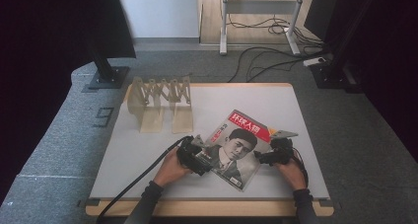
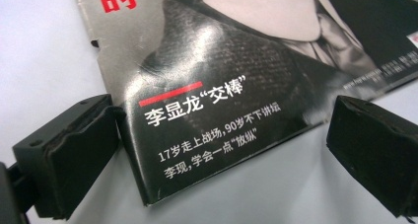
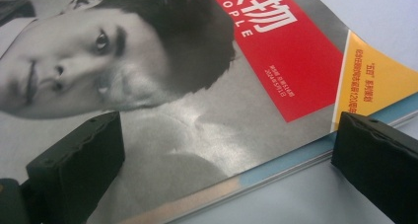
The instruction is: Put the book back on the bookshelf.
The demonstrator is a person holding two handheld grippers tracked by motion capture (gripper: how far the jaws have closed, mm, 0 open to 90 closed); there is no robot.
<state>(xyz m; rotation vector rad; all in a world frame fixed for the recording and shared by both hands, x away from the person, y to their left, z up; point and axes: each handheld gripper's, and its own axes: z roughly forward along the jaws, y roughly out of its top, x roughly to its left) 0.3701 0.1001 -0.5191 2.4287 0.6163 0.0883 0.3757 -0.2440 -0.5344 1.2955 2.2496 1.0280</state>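
1. The magazine lies flat and askew on the table, near the front edge, with the rack well behind it to the left.
2. The left gripper sits at the magazine's left corner, jaws spread wide; in the left gripper view that corner lies between the pads, one pad just beside the spine edge. Risk: closing here would likely nip only the tip, so the cover creases or slips free when lifted.
3. The right gripper is at the right edge, jaws also spread; in the right gripper view the page edge runs between the pads and nothing is pinched. Risk: a jaw may catch just the top cover, and the pages below fan open or tear.
4. The magazine is glossy and thin. Pushing a lower jaw against the table could skid it sideways rather than slide underneath.
5. If one side lifts before the other, the magazine probably sags, bends along the middle and droops out of the grip.
6. A carry toward the rack could knock it over, since its slots look narrow and light.
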